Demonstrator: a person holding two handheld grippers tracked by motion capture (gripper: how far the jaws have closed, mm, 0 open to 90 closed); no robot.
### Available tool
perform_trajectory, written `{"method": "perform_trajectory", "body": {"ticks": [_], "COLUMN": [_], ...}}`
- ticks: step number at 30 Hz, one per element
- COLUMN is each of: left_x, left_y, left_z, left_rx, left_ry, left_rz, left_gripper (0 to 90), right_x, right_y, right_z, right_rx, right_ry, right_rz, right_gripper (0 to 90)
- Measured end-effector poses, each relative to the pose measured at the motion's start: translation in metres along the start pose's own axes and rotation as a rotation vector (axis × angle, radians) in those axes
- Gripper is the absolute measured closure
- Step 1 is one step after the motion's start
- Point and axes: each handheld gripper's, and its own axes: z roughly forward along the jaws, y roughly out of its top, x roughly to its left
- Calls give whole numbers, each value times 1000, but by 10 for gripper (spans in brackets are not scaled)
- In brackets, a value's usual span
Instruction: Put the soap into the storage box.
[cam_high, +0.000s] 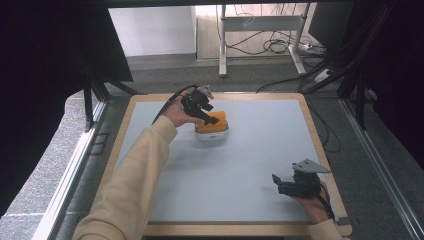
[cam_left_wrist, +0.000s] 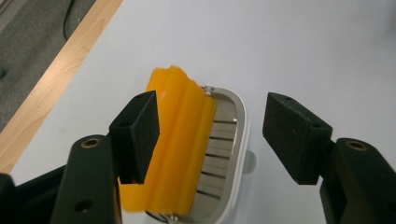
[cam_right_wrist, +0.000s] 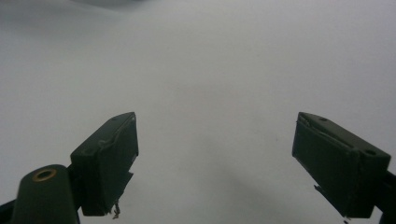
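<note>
A white box with a slotted metal inside (cam_high: 211, 135) (cam_left_wrist: 227, 154) sits on the grey table top (cam_high: 250, 165), at the back left of its middle. An orange ribbed lid or block (cam_high: 212, 121) (cam_left_wrist: 180, 140) lies across it, covering part of the opening. My left gripper (cam_high: 207, 114) (cam_left_wrist: 212, 140) hovers just above the box, open, its jaws spread on either side of the orange piece. My right gripper (cam_high: 281, 184) (cam_right_wrist: 217, 163) rests low near the table's front right, open, with bare table between its jaws.
The table has a wooden rim (cam_high: 125, 125). Black curtains (cam_high: 45, 60) hang on both sides. Behind the table stand a desk frame (cam_high: 260, 30) and loose cables (cam_high: 280, 47) on the floor.
</note>
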Motion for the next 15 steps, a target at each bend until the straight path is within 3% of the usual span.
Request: {"method": "perform_trajectory", "body": {"ticks": [9,15], "left_x": [-21,-39], "left_y": [-25,-47], "left_z": [-15,-26], "left_rx": [-36,-35], "left_ry": [17,61], "left_rz": [-86,-122], "left_gripper": [352,352], "right_x": [0,2], "right_y": [1,1], "right_z": [-2,-2], "right_rx": [-2,-6], "right_ry": [-5,-5], "right_rz": [1,-2], "right_gripper": [148,148]}}
